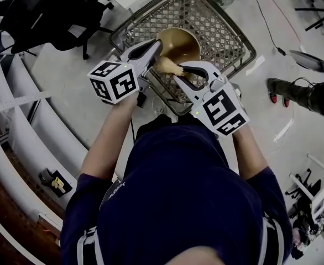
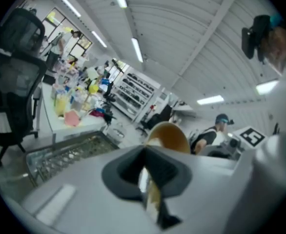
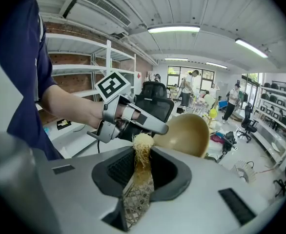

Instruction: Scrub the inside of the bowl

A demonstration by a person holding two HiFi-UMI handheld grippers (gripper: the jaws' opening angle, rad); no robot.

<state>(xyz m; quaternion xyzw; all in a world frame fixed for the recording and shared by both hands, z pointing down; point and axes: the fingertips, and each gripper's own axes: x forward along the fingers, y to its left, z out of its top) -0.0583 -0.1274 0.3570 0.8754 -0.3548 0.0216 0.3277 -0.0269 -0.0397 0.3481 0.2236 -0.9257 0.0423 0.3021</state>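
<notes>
Head view, left: the left gripper (image 1: 155, 47) reaches far over the wire basket (image 1: 228, 33), its marker cube nearest the person.
Left gripper grip: in the left gripper view the fingers are pressed together on the rim of the bowl (image 2: 170, 135), with only that thin edge between them.
Bowl: the golden bowl (image 1: 179, 44) is held up above the basket, tilted. The right gripper view shows its rounded side (image 3: 188, 133) just right of the left jaws.
Scrubber: a pale fibrous scrubber (image 1: 167, 66) with a netted tail sticks out towards the bowl's near rim. I cannot tell whether it touches.
Right gripper: the right gripper (image 1: 179, 75) comes in from the near right. In its own view the fingers clamp the scrubber (image 3: 142, 152) at its middle.
Step in hand: probably bringing the scrubber to the bowl, with the scrubbing itself not clearly begun.
Next move: the tuft needs to go over the rim and down into the hollow. The left grip must stay firm while the right rubs round the inner wall.
</notes>
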